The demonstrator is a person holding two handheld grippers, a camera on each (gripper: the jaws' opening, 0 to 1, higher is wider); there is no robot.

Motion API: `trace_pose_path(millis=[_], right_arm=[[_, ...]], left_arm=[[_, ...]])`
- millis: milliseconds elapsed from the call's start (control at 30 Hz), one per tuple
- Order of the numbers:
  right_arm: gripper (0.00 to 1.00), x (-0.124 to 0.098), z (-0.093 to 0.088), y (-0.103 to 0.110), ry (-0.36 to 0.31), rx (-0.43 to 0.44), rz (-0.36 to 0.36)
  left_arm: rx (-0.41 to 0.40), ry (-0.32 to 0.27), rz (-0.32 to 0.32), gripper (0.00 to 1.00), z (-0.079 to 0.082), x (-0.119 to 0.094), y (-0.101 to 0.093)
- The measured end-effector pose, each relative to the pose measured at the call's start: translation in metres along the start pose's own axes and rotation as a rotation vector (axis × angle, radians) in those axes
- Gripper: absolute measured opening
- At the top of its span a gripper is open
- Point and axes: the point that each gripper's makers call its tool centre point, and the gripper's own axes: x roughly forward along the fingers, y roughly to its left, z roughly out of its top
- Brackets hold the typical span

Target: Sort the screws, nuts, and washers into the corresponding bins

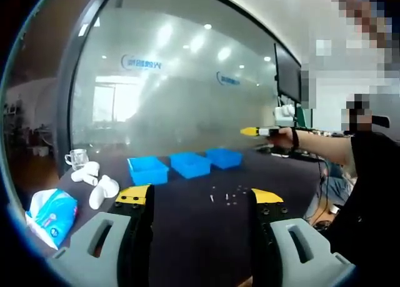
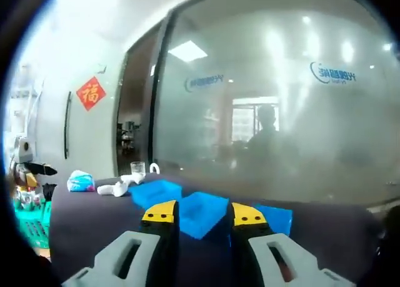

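Small metal screws, nuts and washers (image 1: 226, 196) lay scattered on the dark table (image 1: 187, 237), just beyond the open, empty left gripper (image 1: 203, 197); right gripper (image 2: 204, 213), open too, faced three blue plastic bins (image 2: 201, 213)

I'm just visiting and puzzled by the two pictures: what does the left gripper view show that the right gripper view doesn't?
Left gripper view: small screws and nuts scattered on the dark table, plus a person's arm holding the right gripper.
Right gripper view: a red paper ornament on the wall.
Both: three blue bins, a glass cup, a frosted glass wall, and open fingers.
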Motion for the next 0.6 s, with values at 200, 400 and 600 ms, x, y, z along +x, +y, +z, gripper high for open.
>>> trace_pose_path(millis=[200, 400, 600], right_arm=[[0.31, -0.040, -0.001, 0.031, -0.029, 0.015, 0.071], [0.31, -0.078, -0.008, 0.049, -0.049, -0.014, 0.103], [0.33, -0.113, -0.022, 0.058, -0.042, -0.054, 0.101]], left_arm=[[0.001, -0.001, -0.001, 0.60, 0.001, 0.002, 0.001], [-0.002, -0.001, -0.009, 0.60, 0.000, 0.003, 0.000], [0.006, -0.002, -0.013, 0.60, 0.002, 0.004, -0.001]])
